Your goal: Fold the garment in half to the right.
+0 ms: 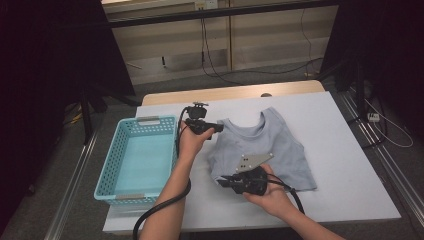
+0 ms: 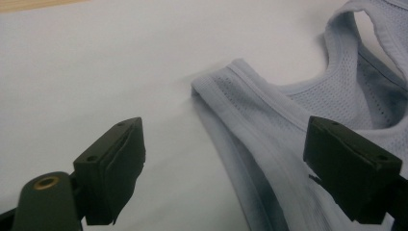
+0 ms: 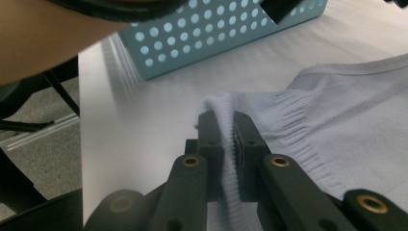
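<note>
A pale blue-grey tank top (image 1: 272, 145) lies flat on the white table cover, neck toward the far side. My left gripper (image 1: 218, 128) hovers at its far-left shoulder strap. In the left gripper view the jaws (image 2: 228, 139) stand wide open, with the strap's edge (image 2: 250, 106) lying below and between them and neither pad touching it. My right gripper (image 1: 220, 181) is at the near-left corner of the hem. In the right gripper view its jaws (image 3: 227, 130) are shut on a pinched fold of the ribbed hem (image 3: 288, 110).
A light blue perforated basket (image 1: 111, 165) stands at the table's left, close to the left forearm; its wall (image 3: 216, 33) lies beyond the hem. White cover (image 1: 345, 190) stretches right of the garment. Cables trail from both grippers toward the near edge.
</note>
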Demonstrator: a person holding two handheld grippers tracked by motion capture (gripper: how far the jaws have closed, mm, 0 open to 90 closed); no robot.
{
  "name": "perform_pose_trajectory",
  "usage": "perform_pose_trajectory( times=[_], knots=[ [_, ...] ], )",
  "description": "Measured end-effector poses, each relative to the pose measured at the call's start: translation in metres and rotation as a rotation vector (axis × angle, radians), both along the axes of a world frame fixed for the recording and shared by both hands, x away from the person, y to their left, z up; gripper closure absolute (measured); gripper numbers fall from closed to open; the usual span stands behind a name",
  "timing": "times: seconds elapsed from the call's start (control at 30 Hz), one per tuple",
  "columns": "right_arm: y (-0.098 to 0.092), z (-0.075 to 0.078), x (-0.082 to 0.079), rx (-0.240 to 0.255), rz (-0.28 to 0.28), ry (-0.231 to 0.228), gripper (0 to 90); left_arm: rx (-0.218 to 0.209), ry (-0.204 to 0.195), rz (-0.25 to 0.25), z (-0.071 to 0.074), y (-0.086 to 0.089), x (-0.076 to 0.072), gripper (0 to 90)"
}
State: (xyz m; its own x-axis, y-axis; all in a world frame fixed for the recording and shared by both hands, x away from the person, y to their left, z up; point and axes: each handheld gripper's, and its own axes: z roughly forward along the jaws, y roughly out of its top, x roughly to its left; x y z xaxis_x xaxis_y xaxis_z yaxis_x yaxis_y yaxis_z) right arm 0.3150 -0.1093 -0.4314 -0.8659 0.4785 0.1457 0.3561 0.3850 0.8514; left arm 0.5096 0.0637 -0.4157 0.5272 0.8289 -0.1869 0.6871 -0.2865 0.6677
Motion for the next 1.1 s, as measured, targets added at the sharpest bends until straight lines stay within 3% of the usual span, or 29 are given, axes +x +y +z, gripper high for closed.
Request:
perform_pose_trajectory(
  times=[0.33,0.63,0.77,0.87,1.1],
  knots=[
    [-0.004,0.001,-0.005,0.011,0.013,-0.001,85.2,0.029,0.015,0.023,-0.022,-0.008,0.018,22.6],
    [-0.003,-0.001,-0.006,-0.002,0.028,-0.006,85.2,0.038,-0.012,0.010,-0.035,-0.013,0.028,28.7],
    [-0.003,0.000,-0.006,-0.006,0.035,-0.014,85.2,0.014,-0.007,0.010,-0.039,-0.016,0.031,42.0],
    [-0.003,-0.001,-0.006,0.000,0.030,-0.009,85.2,0.026,0.000,0.014,-0.041,-0.020,0.033,45.0],
    [0.000,-0.002,-0.006,-0.017,0.032,-0.027,85.2,-0.001,0.042,0.039,-0.040,-0.024,0.033,66.6]
  ],
)
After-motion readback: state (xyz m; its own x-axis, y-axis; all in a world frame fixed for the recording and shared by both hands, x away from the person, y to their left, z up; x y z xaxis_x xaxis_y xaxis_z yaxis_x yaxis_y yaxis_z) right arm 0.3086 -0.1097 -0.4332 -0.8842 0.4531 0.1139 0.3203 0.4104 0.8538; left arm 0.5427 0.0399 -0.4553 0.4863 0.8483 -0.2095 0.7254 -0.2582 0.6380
